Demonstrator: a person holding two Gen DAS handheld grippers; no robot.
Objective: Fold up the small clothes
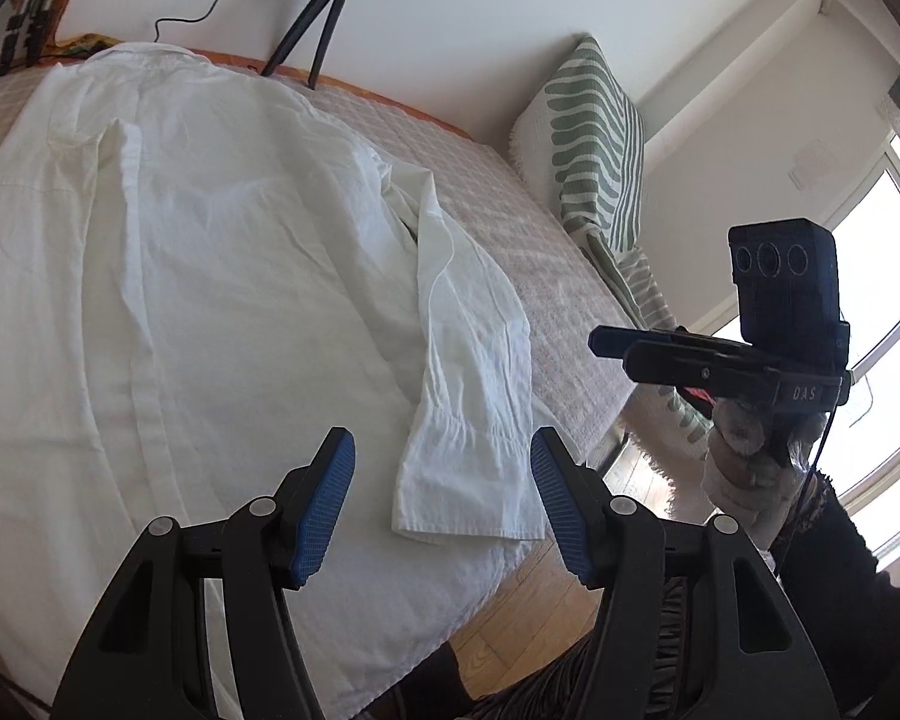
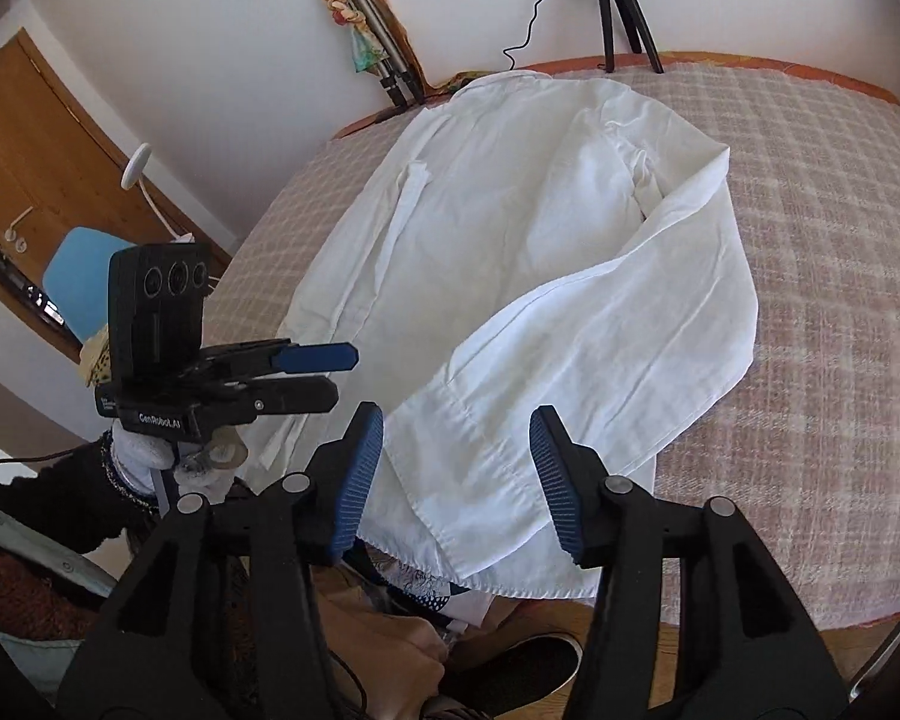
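A white long-sleeved shirt [image 1: 168, 276] lies flat on the bed, collar toward the wall. One sleeve [image 2: 600, 330] is folded diagonally over the body, and its cuff [image 1: 468, 480] rests near the bed's front edge. My left gripper [image 1: 441, 450] hovers over that cuff, open, its blue pads apart and touching nothing. My right gripper [image 2: 456, 426] is also open above the cuff end [image 2: 486, 510], with no cloth pinched. Each gripper shows in the other's view: the right gripper [image 1: 611, 353] off the bed's right edge, the left gripper [image 2: 345, 375] at the shirt's left hem.
The bed has a beige checked cover [image 2: 810, 240]. A green-striped cushion [image 1: 594, 138] leans at its right end. A tripod [image 1: 324, 12] stands by the wall, and a second folded tripod [image 2: 384, 54] leans there. Wooden floor [image 1: 528, 606] and the person's legs lie below the front edge.
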